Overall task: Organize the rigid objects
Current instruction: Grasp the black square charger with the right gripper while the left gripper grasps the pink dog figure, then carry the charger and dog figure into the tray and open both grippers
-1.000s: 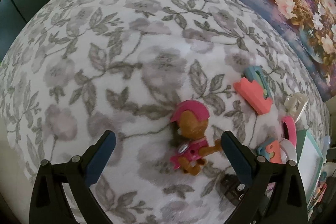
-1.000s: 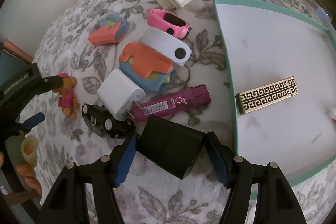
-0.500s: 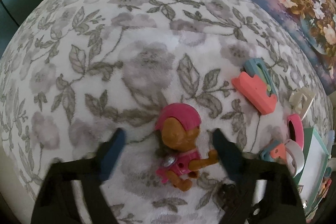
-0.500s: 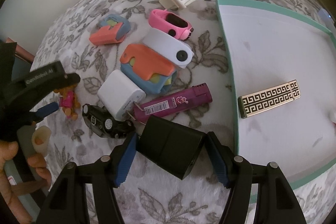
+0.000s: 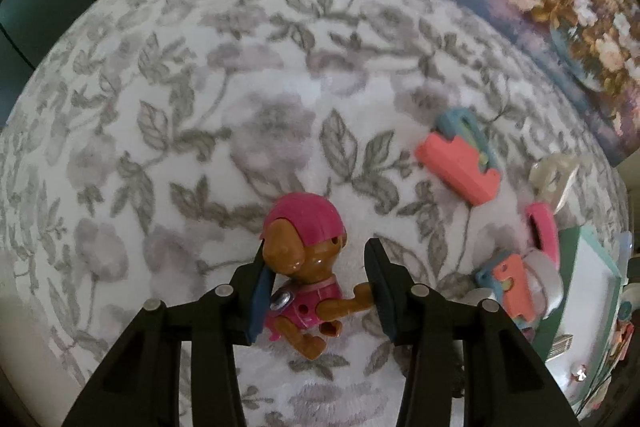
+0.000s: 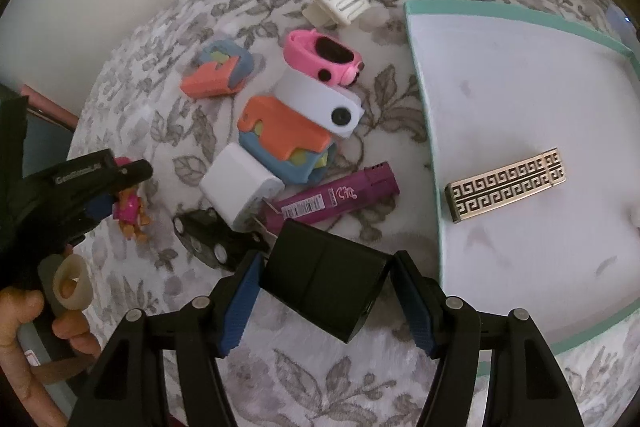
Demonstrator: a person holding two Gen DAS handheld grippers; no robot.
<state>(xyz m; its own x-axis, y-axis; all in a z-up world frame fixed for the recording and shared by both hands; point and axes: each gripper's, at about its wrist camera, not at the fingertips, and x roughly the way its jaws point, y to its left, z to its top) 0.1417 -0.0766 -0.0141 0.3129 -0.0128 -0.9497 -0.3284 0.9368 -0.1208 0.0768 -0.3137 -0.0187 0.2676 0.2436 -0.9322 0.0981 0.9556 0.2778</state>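
the left gripper (image 5: 318,291) has its pads pressed on the pink-helmeted toy dog (image 5: 304,279), low in the centre of the frame, likely to carry it off the floral cloth (image 5: 200,107). the right gripper (image 6: 326,301) clamps a black box (image 6: 324,287) at bottom centre, beside the teal-rimmed tray (image 6: 424,99) at right, which already holds a gold patterned bar (image 6: 506,185), so that tray looks like the sorting spot.

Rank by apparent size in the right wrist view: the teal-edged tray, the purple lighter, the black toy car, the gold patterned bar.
1. teal-edged tray
2. gold patterned bar and purple lighter: look alike, unranked
3. black toy car, partly hidden under the white charger
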